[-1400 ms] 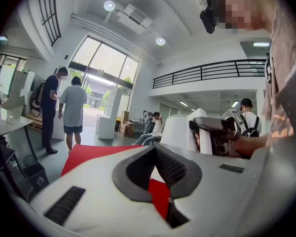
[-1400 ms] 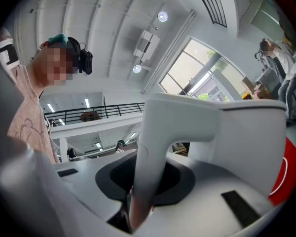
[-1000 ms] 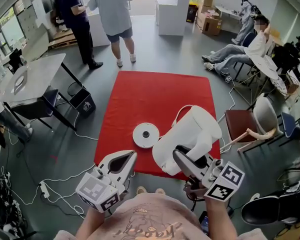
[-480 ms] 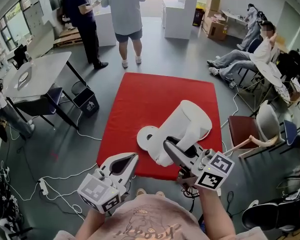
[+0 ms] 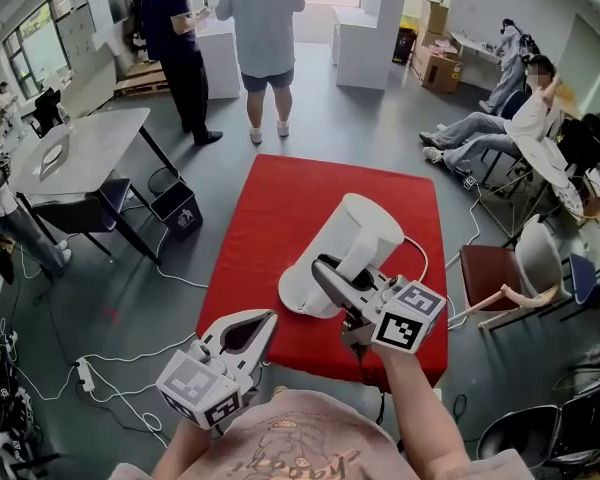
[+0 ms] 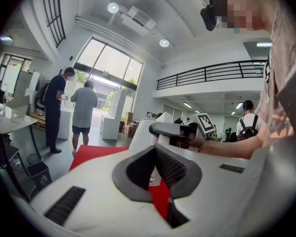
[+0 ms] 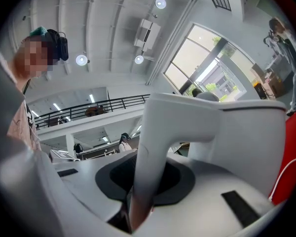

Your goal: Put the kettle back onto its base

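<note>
The white kettle (image 5: 355, 233) hangs tilted over the red mat (image 5: 280, 193), its bottom down to the left. My right gripper (image 5: 325, 268) is shut on its handle (image 7: 182, 117), which runs down between the jaws in the right gripper view. The round white base is hidden under the kettle's bottom; only its white cord (image 5: 421, 253) shows at the right. My left gripper (image 5: 263, 320) hovers near the mat's front edge, left of the kettle, its jaw tips together with nothing in them. The left gripper view shows the kettle (image 6: 140, 135) ahead, past its own jaws (image 6: 155, 149).
Two people (image 5: 265, 38) stand beyond the mat's far edge. A grey table (image 5: 75, 153) and a black bin (image 5: 177, 208) are at the left. A brown chair (image 5: 485, 268) and seated people (image 5: 500, 118) are at the right. Cables lie on the floor at front left.
My right gripper has carried the kettle to the left and a little lower, so it now covers the base that showed beside it before. The left gripper has stayed put.
</note>
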A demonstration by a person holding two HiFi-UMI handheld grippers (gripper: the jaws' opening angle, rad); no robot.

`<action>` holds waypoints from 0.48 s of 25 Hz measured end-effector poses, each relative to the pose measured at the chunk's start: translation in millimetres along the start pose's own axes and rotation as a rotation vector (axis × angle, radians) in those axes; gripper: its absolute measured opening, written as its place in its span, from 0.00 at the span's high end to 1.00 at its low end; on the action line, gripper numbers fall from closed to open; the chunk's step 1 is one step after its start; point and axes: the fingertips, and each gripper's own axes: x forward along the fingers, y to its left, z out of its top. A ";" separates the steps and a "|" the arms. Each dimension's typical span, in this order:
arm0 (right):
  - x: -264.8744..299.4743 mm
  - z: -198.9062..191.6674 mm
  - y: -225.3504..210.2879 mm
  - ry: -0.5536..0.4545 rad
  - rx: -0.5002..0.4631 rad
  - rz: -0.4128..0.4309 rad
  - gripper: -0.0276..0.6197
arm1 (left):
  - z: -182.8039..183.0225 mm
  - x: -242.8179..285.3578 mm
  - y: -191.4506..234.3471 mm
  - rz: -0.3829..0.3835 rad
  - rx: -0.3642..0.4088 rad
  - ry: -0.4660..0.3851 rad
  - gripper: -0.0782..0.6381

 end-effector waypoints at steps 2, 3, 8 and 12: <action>4.8 -1.7 -5.0 0.016 -0.012 0.002 0.82 | -0.4 1.6 0.5 0.004 0.001 -0.003 0.89; 6.9 -2.9 -7.2 0.023 -0.017 0.004 0.82 | -0.7 2.3 1.3 0.006 0.001 -0.004 0.89; 18.3 -9.4 -17.6 0.048 -0.014 0.007 0.82 | 2.2 5.2 11.3 0.016 -0.002 -0.011 0.89; 25.4 -16.7 -31.0 0.057 0.007 0.001 0.82 | 0.5 9.3 19.7 0.023 -0.005 -0.008 0.89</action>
